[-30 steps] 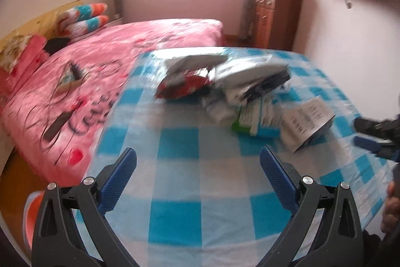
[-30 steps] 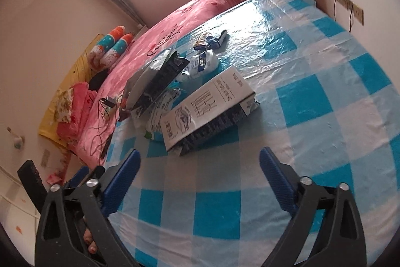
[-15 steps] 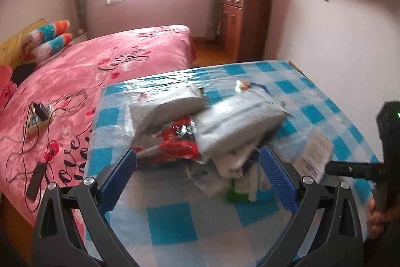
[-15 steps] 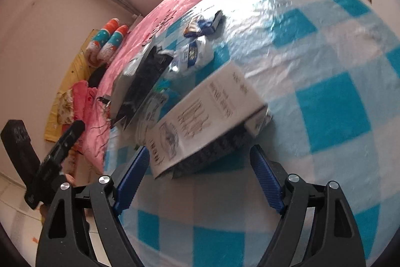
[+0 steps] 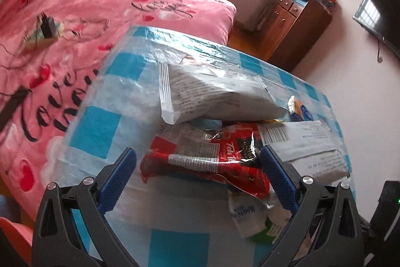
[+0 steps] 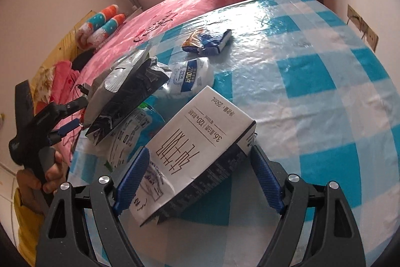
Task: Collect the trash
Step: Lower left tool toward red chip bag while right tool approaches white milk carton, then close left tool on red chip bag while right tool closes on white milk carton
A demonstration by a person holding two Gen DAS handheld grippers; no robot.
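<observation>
In the left wrist view, the left claw stands wide open, straddling a crinkled red foil wrapper at the near edge of the trash heap on the glossy checked tabletop, apparently lined up to pinch it; a puffy silver bag lies across the heap. In the right wrist view, the right claw brackets a stiff white carton lying tilted on the tabletop, its jaws opening slightly and neither pad clearly pressing; soft pouches and a small blue wrapper lie beyond.
</observation>
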